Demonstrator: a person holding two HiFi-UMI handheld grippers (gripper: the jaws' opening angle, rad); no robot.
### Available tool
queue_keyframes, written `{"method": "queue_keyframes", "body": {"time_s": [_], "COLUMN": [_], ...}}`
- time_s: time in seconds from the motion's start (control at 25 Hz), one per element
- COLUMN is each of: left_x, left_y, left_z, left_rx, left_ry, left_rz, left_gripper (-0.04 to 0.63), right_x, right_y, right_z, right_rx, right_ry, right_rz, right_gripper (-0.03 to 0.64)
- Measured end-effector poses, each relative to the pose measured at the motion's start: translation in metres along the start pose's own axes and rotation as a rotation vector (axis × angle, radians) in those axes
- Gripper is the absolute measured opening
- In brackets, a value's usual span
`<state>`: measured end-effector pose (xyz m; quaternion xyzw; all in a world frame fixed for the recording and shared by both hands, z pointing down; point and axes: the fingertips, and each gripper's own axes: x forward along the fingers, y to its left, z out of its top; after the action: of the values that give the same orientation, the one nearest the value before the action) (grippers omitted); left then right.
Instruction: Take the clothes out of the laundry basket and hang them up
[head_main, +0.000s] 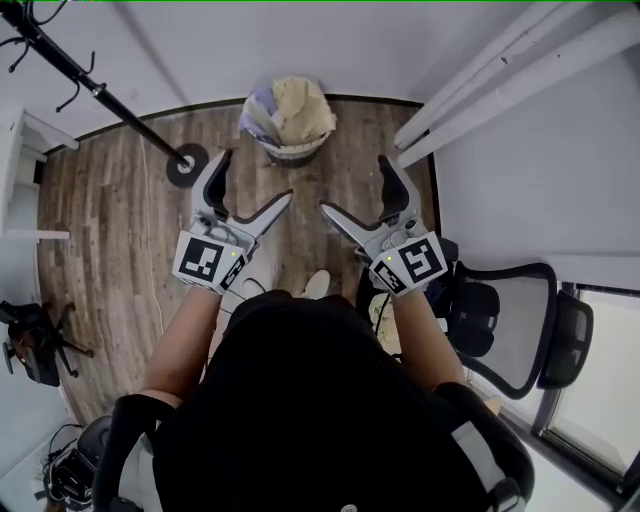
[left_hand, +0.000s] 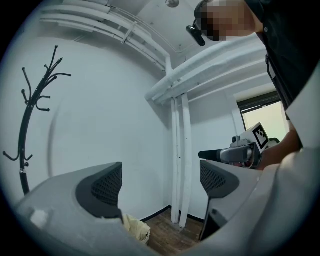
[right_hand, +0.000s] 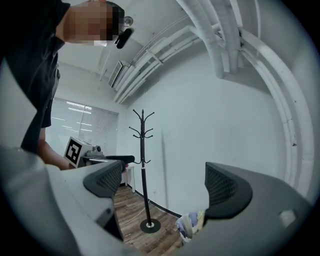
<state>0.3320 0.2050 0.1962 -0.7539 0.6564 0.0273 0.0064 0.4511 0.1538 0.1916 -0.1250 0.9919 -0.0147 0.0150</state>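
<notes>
Laundry basket (head_main: 290, 150) full of clothes (head_main: 300, 110) sits on the floor at 12 o'clock, well apart from our claws. Left claw (head_main: 255, 178) and right claw (head_main: 355, 185) gape wide, both empty. Coat rack (head_main: 100, 90) at 10 o'clock.

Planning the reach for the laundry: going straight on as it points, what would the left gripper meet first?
Probably the bare white wall, beside the vertical white pipes; the open left gripper aims above the woven laundry basket. Depth is unclear.
</notes>
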Motion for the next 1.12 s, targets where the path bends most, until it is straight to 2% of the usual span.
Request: {"method": "queue_keyframes", "body": {"time_s": [0.28, 0.44, 0.76, 1.12], "left_x": [0.039, 0.058, 0.106, 0.169], "left_y": [-0.004, 0.011, 0.094, 0.202], "left_z": [-0.011, -0.022, -0.034, -0.027], "left_rx": [-0.002, -0.008, -0.032, -0.019], "left_ry": [0.014, 0.02, 0.018, 0.006], "left_rz": [0.036, 0.049, 0.041, -0.052], "left_gripper": [0.486, 0.486, 0.486, 0.486], "right_x": [0.007, 0.027, 0.112, 0.218], "right_y": [-0.041, -0.059, -0.094, -0.141], "right_z": [-0.007, -0.016, -0.034, -0.033], "right_rx": [0.009, 0.015, 0.01, 0.01], "right_ry": [0.002, 0.018, 0.069, 0.1], "right_rz": [0.048, 0.06, 0.049, -0.033], "right_gripper": [0.501, 0.495, 0.475, 0.469]}}
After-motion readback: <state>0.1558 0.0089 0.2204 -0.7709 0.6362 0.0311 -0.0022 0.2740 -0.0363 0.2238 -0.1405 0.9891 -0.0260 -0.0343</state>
